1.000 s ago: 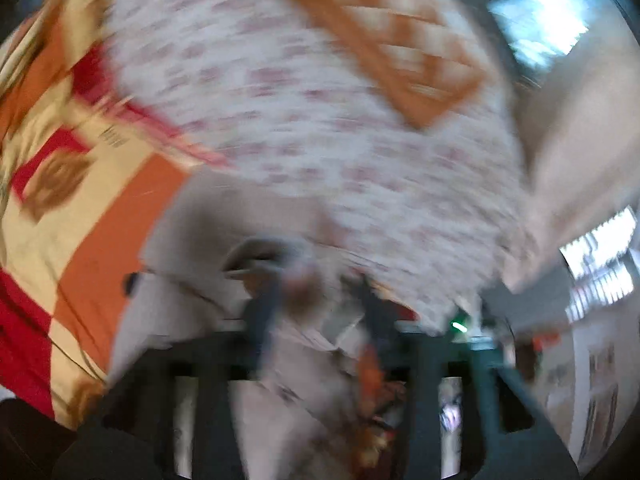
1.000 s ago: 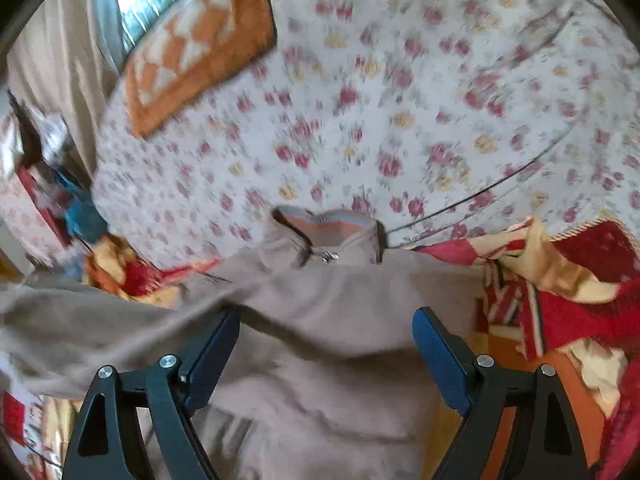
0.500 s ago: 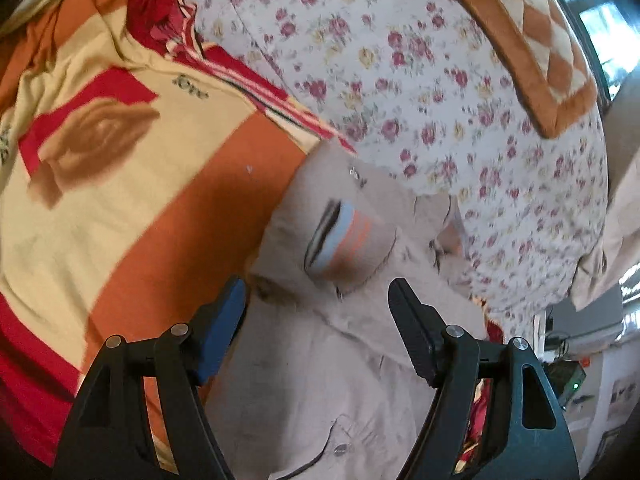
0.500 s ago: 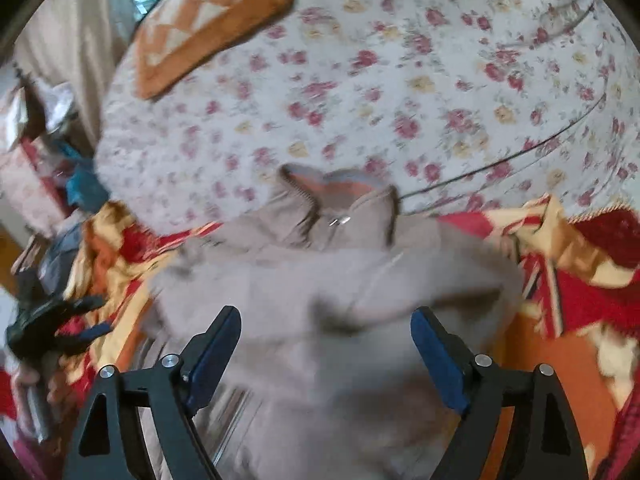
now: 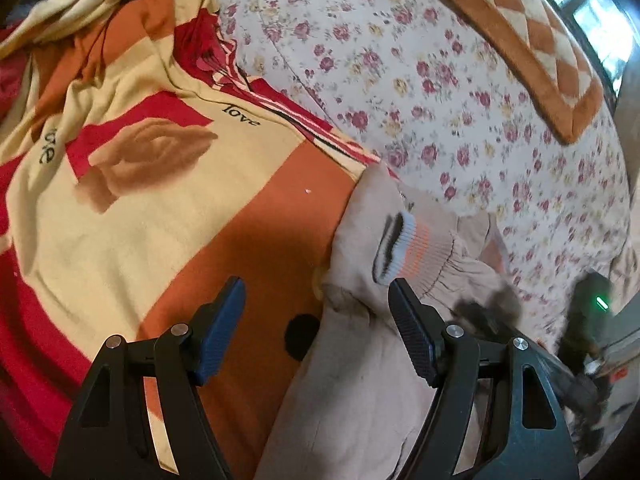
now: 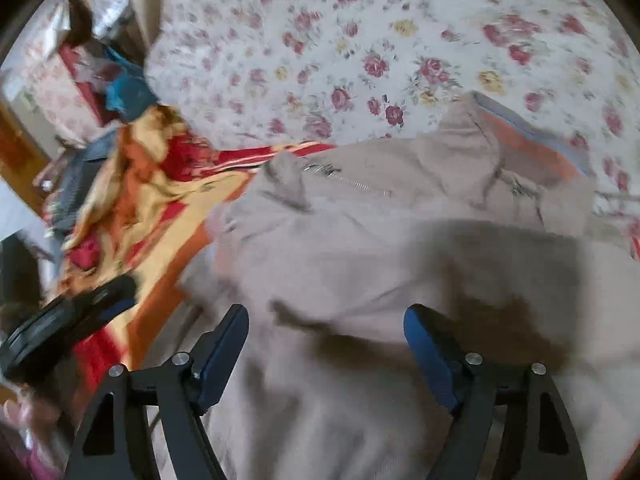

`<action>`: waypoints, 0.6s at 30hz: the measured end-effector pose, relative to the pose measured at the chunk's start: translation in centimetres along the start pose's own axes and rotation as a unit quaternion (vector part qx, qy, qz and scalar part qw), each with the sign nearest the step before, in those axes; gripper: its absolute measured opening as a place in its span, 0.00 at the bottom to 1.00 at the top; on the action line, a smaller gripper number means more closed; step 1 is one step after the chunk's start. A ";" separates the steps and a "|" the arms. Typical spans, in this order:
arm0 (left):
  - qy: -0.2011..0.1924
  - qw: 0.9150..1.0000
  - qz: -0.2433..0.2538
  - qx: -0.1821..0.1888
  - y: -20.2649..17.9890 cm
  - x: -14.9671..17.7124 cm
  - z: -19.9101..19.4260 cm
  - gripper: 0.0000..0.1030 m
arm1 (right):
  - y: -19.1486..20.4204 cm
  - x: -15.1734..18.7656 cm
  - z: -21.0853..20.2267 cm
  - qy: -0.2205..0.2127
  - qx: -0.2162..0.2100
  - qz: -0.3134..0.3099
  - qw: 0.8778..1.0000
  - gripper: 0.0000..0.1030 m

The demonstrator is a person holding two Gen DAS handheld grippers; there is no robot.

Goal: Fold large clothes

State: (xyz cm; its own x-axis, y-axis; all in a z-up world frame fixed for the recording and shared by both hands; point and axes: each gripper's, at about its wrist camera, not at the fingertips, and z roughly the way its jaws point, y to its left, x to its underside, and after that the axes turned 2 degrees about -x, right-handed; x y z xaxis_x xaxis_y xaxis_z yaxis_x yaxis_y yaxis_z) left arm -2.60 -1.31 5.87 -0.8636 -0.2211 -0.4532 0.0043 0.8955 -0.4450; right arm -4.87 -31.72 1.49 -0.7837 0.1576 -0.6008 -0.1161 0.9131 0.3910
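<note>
A large beige zip jacket [image 6: 360,272] lies spread on the bed; it also shows in the left wrist view [image 5: 360,368]. One sleeve is folded across it, and its striped knit cuff [image 5: 412,248] lies just beyond my left gripper [image 5: 316,300]. That gripper is open and empty over the jacket's left edge. My right gripper [image 6: 324,324] is open and empty above the jacket's body. The striped collar [image 6: 532,136] and a zipper [image 6: 348,180] show at the far side.
An orange, yellow and red blanket [image 5: 140,184] lies under the jacket's left side. A floral bedsheet [image 5: 440,80] covers the bed beyond. An orange checked cushion [image 5: 520,48] lies at the far right. The other gripper [image 6: 68,312] shows at the right wrist view's left edge, with clutter past the bed.
The left gripper let go of the sleeve, which now lies folded over the jacket, and opened. The right wrist view has swung left and come closer to the jacket.
</note>
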 end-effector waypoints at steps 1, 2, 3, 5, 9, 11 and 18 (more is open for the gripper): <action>-0.004 1.000 -0.006 0.003 0.3 -0.1 0.0 0.71 | -0.1 -1.0 1.1 -0.004 0.015 0.005 1.000 0.75; -0.008 1.000 -0.011 0.004 0.5 -0.2 0.1 0.71 | -0.4 -2.1 2.0 -0.016 0.029 0.013 0.999 0.75; -0.007 1.000 -0.013 0.004 0.7 -0.4 0.2 0.71 | -0.8 -3.2 2.6 -0.032 0.040 0.022 0.998 0.75; -0.004 1.000 -0.008 0.008 0.6 -0.6 0.4 0.71 | -1.4 -5.1 3.3 -0.069 0.062 0.032 0.995 0.75; -0.006 1.000 0.005 0.005 0.4 -0.7 0.6 0.71 | -1.5 -6.4 2.7 -0.070 0.062 0.036 0.995 0.75; 0.003 1.000 0.006 0.011 0.2 -0.7 0.9 0.71 | -0.7 -5.2 1.0 -0.075 0.042 0.023 0.996 0.75; -0.001 0.999 0.032 0.017 -0.9 -0.4 0.5 0.71 | 2.5 2.8 -3.1 -0.053 0.036 -0.058 0.996 0.76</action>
State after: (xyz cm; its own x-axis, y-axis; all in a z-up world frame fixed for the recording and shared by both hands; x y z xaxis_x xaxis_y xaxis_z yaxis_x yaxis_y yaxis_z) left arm -2.00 -2.20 6.01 -0.8597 -0.1645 -0.4835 0.0771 0.8941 -0.4412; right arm -9.27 -30.19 2.89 -0.6984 0.0849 -0.7107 -0.1554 0.9513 0.2664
